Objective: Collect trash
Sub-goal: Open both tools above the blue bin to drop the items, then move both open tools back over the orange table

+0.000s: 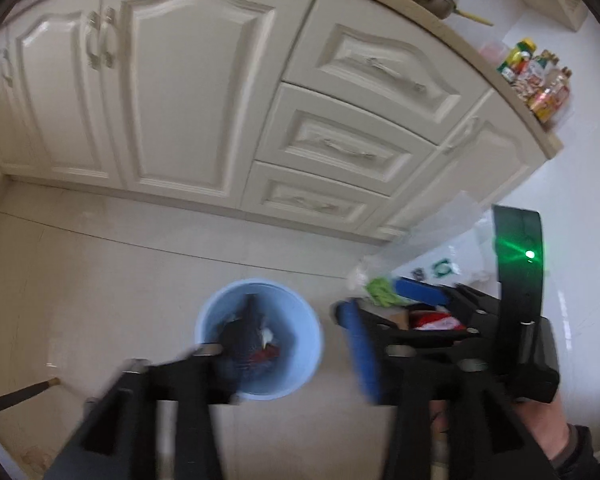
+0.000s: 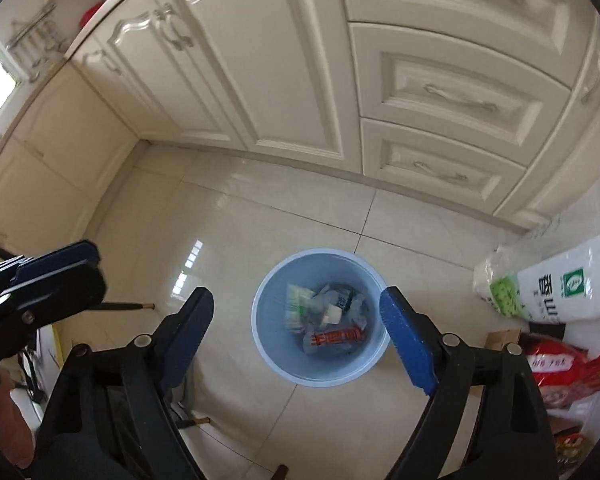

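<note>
Right hand-held gripper (image 2: 296, 332) wide open, empty, over blue bin (image 2: 268, 344), left hand-held gripper (image 1: 284, 352) likewise

Trash (image 2: 332, 320) in bin (image 2: 268, 344) before cabinets (image 2: 284, 80).

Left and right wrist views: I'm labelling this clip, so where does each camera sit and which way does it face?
Left wrist: on the left gripper, tilted down at the floor, blue bin and cabinets; its own blurred fingers show, plus the right hand at the right edge.
Right wrist: on the right gripper, looking down at the bin between its open fingers; the left gripper shows at the left edge.
Shared: bin, cabinets, floor.
</note>
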`<state>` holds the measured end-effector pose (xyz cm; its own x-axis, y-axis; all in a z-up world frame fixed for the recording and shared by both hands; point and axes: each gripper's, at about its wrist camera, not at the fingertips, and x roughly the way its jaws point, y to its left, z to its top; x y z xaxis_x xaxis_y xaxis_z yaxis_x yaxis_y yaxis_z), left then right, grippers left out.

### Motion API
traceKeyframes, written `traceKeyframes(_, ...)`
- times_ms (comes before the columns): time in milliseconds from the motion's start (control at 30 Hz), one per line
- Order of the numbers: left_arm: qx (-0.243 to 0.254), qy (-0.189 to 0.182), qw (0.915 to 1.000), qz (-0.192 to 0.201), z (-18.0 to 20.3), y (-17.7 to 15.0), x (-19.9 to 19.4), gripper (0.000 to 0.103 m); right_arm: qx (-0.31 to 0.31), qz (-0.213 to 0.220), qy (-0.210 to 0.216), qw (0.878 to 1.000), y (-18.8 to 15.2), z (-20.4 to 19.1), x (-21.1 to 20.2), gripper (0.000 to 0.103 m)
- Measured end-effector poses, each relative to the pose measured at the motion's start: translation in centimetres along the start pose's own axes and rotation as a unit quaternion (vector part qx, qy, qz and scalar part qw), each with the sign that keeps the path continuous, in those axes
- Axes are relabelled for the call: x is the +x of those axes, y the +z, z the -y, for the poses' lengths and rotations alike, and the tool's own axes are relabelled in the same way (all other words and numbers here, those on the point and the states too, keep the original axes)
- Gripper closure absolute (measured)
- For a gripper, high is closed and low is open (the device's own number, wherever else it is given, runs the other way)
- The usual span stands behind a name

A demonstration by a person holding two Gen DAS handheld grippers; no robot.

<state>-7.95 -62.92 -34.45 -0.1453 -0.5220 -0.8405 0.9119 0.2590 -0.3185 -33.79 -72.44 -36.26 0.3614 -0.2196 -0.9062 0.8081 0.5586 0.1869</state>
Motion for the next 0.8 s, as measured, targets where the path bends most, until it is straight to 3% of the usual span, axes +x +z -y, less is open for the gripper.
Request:
traceKeyframes(33, 0.0, 0.014, 0.9998, 0.011, 0.1, 0.2, -0.2, 0.026, 0.004, 0.004, -0.006, 1.0, -0.2, 0.2, -0.1, 0.002)
traceKeyframes(133, 0.003, 0.052, 0.9979, 0.038, 0.4, 0.2, -1.9, 0.007, 0.009, 0.002, -0.019, 1.0, -0.3, 0.2, -0.4, 0.0)
traceKeyframes(200, 0.005, 0.074, 0.996, 0.05, 0.8, 0.2, -2.7, 0.006, 0.011, 0.009, -0.024, 1.0, -0.5, -0.1, -1.0, 0.0)
traceKeyframes(400, -0.013, 0.092, 0.9925, 0.079, 1.1, -0.2, -6.5, 0.004, 0.011, 0.022, -0.025, 0.999, -0.5, -1.6, -3.1, 0.0)
traceKeyframes(600, -0.027, 0.091, 0.9884, 0.118, -0.5, -6.7, -16.0, 0.004, -0.009, 0.059, -0.022, 0.998, -0.4, -5.0, -7.5, 0.0)
traceKeyframes(800, -0.026, 0.097, 0.9787, 0.179, -1.3, -12.2, -26.2, 0.002, -0.038, 0.108, -0.003, 0.993, -0.2, -10.3, -12.8, 0.0)
